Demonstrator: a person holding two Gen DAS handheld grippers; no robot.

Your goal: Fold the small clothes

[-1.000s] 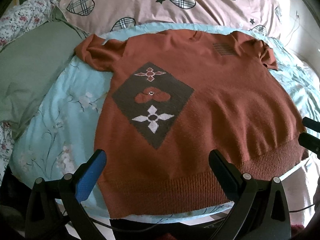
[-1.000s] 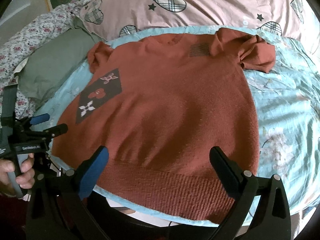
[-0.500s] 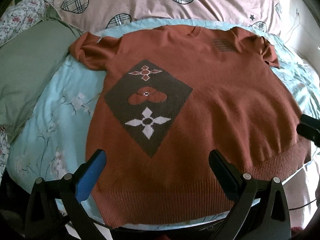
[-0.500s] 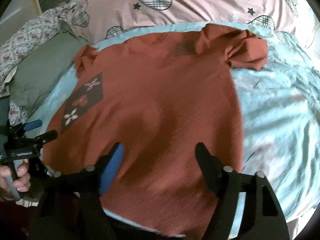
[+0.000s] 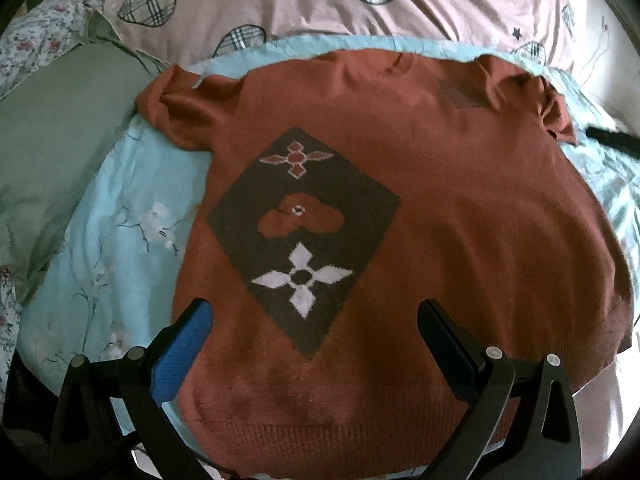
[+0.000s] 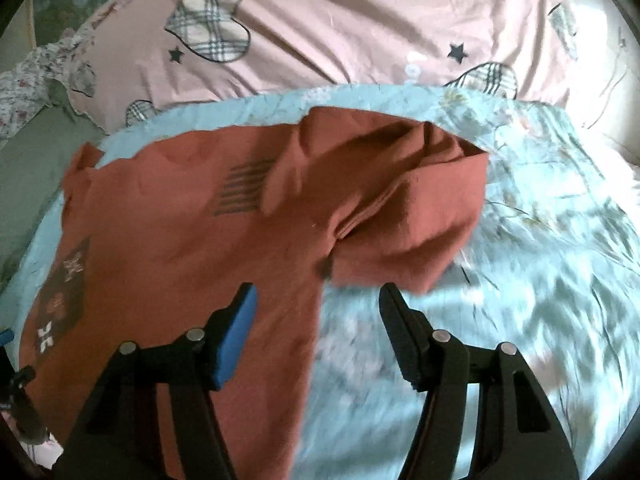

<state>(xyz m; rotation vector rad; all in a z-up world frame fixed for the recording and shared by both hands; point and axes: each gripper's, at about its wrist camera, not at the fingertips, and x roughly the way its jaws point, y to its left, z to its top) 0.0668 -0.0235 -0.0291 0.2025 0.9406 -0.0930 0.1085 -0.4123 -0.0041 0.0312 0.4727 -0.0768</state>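
We see no readable writing on the rust-orange knitted short-sleeved sweater (image 5: pixel 460 216), only a dark diamond patch with flowers (image 5: pixel 302 236). Our left gripper (image 5: pixel 314 332) gapes wide above the hem; our right gripper (image 6: pixel 318 328), jaws just narrowed, holds nothing near the sleeve

The rust-orange knitted sweater (image 5: pixel 460 220) looks matt and finely ribbed at its hem. The pale-blue floral bedspread (image 6: pixel 540 260) has a slight sheen; the pink heart-print pillowcase (image 5: pixel 400 16) looks smooth cotton.

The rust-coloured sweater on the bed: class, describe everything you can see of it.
The rust-coloured sweater is a short-sleeved knit lying spread flat, front up, on the light blue floral quilt. It has a ribbed hem, a dark diamond panel with three flower motifs, and a small striped patch near the neckline. Both sleeves lie rumpled. Neither gripper's pads press on it.
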